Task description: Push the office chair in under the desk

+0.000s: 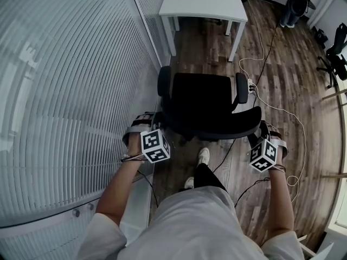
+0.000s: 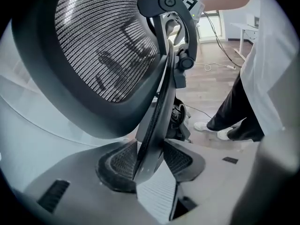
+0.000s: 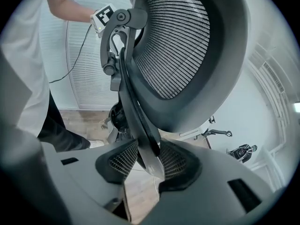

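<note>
Two tools: left gripper (image 2: 149, 161) and right gripper (image 3: 146, 159), each clamped on the office chair (image 1: 201, 96) at its back edge. Desk (image 1: 203, 3) at upper centre. Recommended: push evenly with both, keeping the chair square to the opening.

No word, number or brand name could be read in any of the views. The left cube (image 1: 155, 145), on the left gripper (image 2: 150, 165), and the right cube (image 1: 264, 155), on the right gripper (image 3: 147, 165), carried only black-and-white square patterns. These were coded marks, not letters or digits.
</note>
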The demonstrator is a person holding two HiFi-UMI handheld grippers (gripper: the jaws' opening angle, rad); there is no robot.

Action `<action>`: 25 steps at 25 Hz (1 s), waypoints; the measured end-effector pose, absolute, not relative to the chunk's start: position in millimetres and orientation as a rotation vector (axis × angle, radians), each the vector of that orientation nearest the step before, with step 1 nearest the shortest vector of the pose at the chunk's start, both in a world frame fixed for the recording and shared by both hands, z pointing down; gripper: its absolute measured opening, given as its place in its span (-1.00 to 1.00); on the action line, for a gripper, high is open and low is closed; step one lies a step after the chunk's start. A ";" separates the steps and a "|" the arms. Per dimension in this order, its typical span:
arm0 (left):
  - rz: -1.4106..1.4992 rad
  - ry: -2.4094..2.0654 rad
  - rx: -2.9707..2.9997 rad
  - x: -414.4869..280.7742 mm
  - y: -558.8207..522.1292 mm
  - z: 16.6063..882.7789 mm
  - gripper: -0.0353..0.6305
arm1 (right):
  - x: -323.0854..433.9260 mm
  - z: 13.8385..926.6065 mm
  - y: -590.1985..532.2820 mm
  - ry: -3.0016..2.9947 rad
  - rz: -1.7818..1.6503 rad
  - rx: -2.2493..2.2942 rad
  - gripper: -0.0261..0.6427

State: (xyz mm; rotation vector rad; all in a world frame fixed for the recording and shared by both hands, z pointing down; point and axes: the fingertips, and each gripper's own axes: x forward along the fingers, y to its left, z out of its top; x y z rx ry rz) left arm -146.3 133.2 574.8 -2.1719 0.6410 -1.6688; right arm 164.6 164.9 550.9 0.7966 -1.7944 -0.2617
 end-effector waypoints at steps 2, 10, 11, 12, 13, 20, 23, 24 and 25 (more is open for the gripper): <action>-1.674 0.640 -2.173 -144.3 128.3 575.4 -0.35 | 166.5 551.6 159.4 -1.794 -0.262 0.798 -0.46; -1.696 0.648 -2.164 -136.4 105.9 572.1 -0.35 | 175.4 548.9 134.3 -1.812 -0.278 0.784 -0.46; -1.699 0.648 -2.165 -135.6 103.7 571.7 -0.35 | 176.3 548.3 131.4 -1.812 -0.281 0.782 -0.46; -1.702 0.646 -2.166 -134.6 101.5 571.6 -0.35 | 177.3 548.1 128.8 -1.809 -0.282 0.781 -0.46; -1.705 0.644 -2.167 -133.8 99.1 571.9 -0.35 | 178.0 548.3 126.3 -1.806 -0.282 0.780 -0.46; -1.720 0.648 -2.167 -133.7 77.5 575.7 -0.35 | 178.0 551.3 105.3 -1.813 -0.281 0.773 -0.46; -1.724 0.652 -2.169 -130.2 66.7 576.6 -0.35 | 181.5 552.2 93.8 -1.817 -0.280 0.774 -0.46; -1.725 0.657 -2.169 -129.0 63.3 576.1 -0.35 | 182.8 551.8 90.0 -1.818 -0.281 0.774 -0.46; -1.724 0.663 -2.168 -127.8 59.9 575.0 -0.35 | 184.0 550.9 86.1 -1.819 -0.282 0.773 -0.46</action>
